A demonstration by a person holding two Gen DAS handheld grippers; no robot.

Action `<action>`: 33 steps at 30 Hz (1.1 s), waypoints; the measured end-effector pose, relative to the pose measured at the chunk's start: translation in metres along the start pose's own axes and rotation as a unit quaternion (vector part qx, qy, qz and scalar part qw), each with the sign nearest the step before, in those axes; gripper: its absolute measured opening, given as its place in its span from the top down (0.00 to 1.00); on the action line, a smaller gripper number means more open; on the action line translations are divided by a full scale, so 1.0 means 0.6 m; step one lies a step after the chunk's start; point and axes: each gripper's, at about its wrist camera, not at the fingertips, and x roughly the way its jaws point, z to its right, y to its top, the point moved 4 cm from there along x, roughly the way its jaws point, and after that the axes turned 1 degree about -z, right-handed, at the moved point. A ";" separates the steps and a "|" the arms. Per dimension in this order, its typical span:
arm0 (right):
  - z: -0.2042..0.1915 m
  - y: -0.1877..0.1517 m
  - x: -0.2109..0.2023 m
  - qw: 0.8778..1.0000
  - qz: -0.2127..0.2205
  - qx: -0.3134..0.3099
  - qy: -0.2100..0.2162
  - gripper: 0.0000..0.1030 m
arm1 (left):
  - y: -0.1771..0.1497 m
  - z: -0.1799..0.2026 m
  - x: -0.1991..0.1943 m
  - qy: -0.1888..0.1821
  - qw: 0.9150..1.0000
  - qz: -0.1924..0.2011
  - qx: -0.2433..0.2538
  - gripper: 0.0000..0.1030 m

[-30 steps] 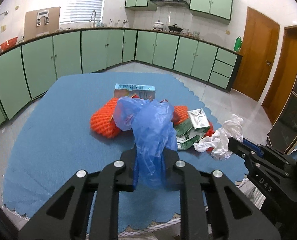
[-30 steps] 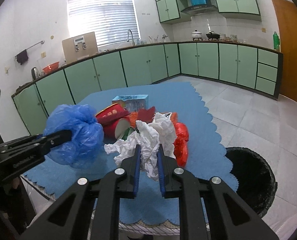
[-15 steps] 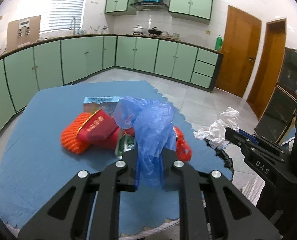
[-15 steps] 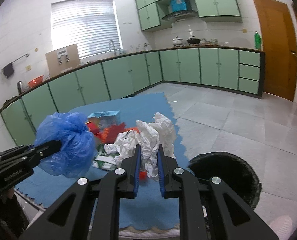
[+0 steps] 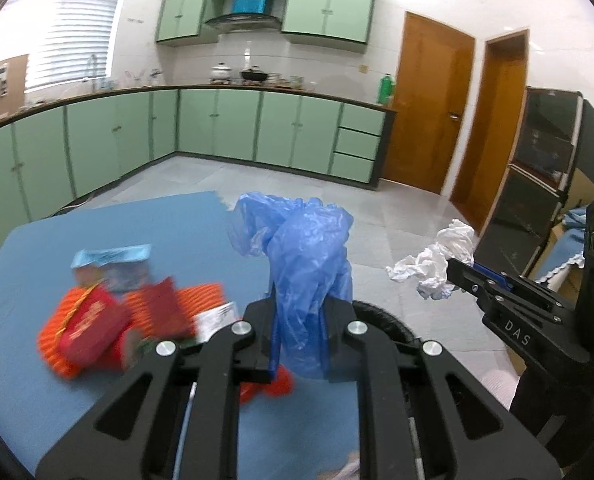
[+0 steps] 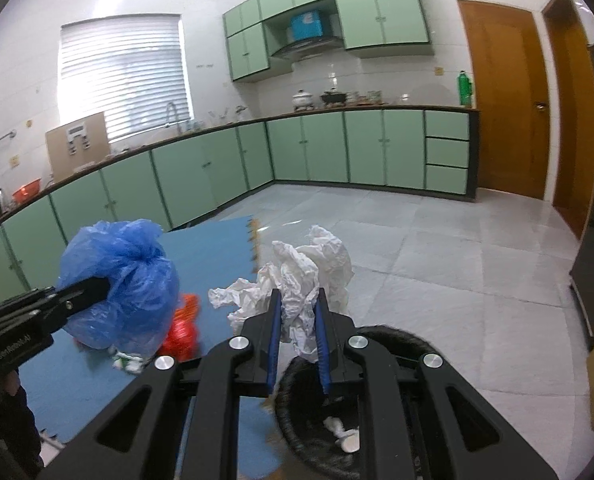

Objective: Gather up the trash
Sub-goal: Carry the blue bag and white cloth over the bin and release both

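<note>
My left gripper (image 5: 300,336) has its fingers (image 5: 263,344) clamped on a crumpled blue plastic bag (image 5: 305,264), which stands up out of the grip, above the edge of the blue-covered worktop (image 5: 109,232). My right gripper (image 6: 297,336) has its fingers (image 6: 274,336) pressed together on a wad of white crumpled paper (image 6: 301,276), held over the tiled floor (image 6: 437,252) just beyond the worktop's scalloped edge. Directly beneath that wad is the black trash bin (image 6: 397,340), its mouth open, with a few small white scraps (image 6: 343,436) lying inside. On the worktop remains a blurred heap: orange netting (image 5: 137,312), a red packet (image 5: 93,324), and a light blue carton (image 5: 113,264) behind them. In the left view the white paper (image 5: 437,260) hangs to the right of the blue bag, well apart from it.
</note>
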 end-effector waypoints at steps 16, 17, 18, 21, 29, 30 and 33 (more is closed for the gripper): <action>0.167 -0.028 0.111 0.996 -0.056 0.040 -0.058 0.85 | 0.010 0.124 0.242 -0.047 0.997 -0.058 0.029 0.87; 0.172 -0.029 0.115 0.996 -0.059 0.040 -0.059 0.85 | 0.008 0.130 0.252 -0.047 0.997 -0.061 0.030 0.87; 0.180 -0.033 0.123 0.995 -0.062 0.042 -0.061 0.85 | 0.007 0.133 0.265 -0.048 0.996 -0.067 0.031 0.87; 0.198 -0.039 0.138 0.994 -0.073 0.053 -0.062 0.81 | 0.004 0.139 0.295 -0.053 0.994 -0.084 0.035 0.87; 0.225 -0.052 0.177 0.991 -0.096 0.065 -0.068 0.60 | 0.012 0.137 0.335 -0.054 0.993 -0.104 0.029 0.67; 0.226 -0.054 0.179 0.991 -0.097 0.065 -0.069 0.57 | 0.014 0.137 0.334 -0.053 0.993 -0.103 0.029 0.65; 0.225 -0.054 0.177 0.990 -0.098 0.068 -0.071 0.52 | 0.018 0.130 0.329 -0.051 0.993 -0.101 0.024 0.61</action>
